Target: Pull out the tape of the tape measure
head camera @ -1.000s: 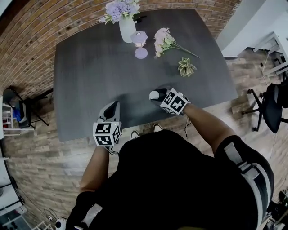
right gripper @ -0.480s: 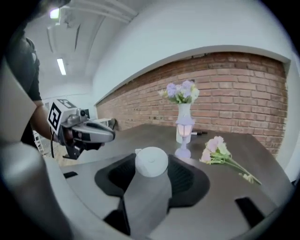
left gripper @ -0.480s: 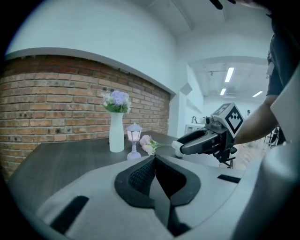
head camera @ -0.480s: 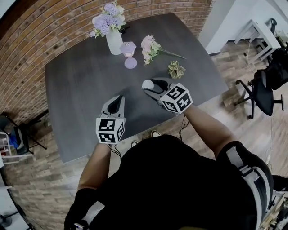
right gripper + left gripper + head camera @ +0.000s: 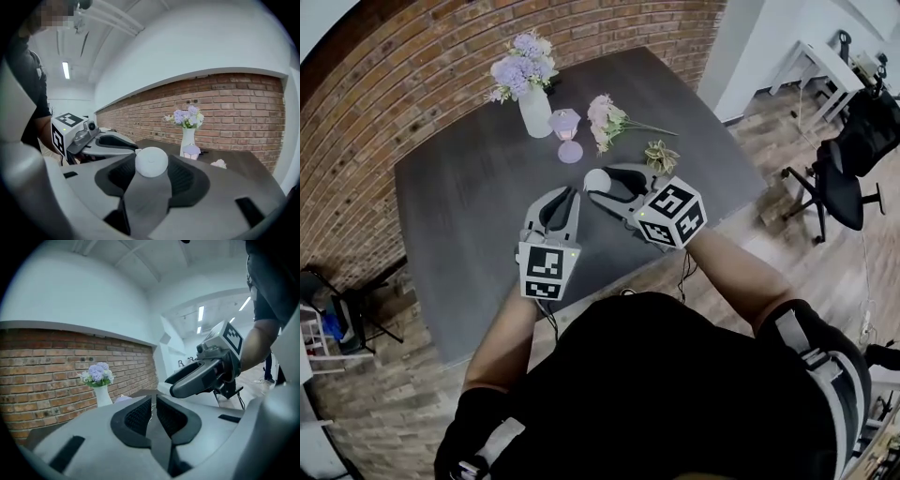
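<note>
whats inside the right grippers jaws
A round white tape measure is clamped between the pads of the right gripper. Its lower part and sides are covered by the jaws.

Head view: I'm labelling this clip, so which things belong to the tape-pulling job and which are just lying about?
Job: tape measure, clamped in the right gripper; left gripper, jaws together beside it.

Lying about: vase of purple flowers, purple lantern, pink flowers, green sprig, all on the table.

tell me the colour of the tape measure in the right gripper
White tape measure; it shows best in the right gripper view.
</note>
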A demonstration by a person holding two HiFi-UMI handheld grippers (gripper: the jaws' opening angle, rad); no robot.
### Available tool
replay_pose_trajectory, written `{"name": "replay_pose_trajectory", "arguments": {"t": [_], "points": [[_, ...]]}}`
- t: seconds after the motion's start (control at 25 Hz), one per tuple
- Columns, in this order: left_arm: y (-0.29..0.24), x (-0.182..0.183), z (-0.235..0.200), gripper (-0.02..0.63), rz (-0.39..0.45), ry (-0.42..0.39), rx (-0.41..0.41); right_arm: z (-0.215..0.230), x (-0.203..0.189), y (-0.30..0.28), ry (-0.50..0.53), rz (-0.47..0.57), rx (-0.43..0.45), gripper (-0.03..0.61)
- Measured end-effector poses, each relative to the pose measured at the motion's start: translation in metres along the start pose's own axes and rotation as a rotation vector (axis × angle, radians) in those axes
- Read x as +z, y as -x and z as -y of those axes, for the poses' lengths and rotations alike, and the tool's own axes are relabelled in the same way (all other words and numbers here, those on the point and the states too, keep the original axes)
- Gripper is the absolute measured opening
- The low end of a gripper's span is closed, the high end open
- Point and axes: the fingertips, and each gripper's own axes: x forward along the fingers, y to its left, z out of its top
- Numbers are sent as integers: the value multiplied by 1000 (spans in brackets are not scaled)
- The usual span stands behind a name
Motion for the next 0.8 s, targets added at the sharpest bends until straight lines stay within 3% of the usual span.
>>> {"name": "replay_pose_trajectory", "arguments": {"t": [0.08,0.2,0.8], "points": [[0,3,1,16,9,-16,-17,-3,4,0,14,0,0,213],[1,2,3,80,10,-43,-41,-6,4,0,30,-8,6,213],[5,9,11,81,33,-73,-74,-8,2,0,73,-34,9,213]]}}
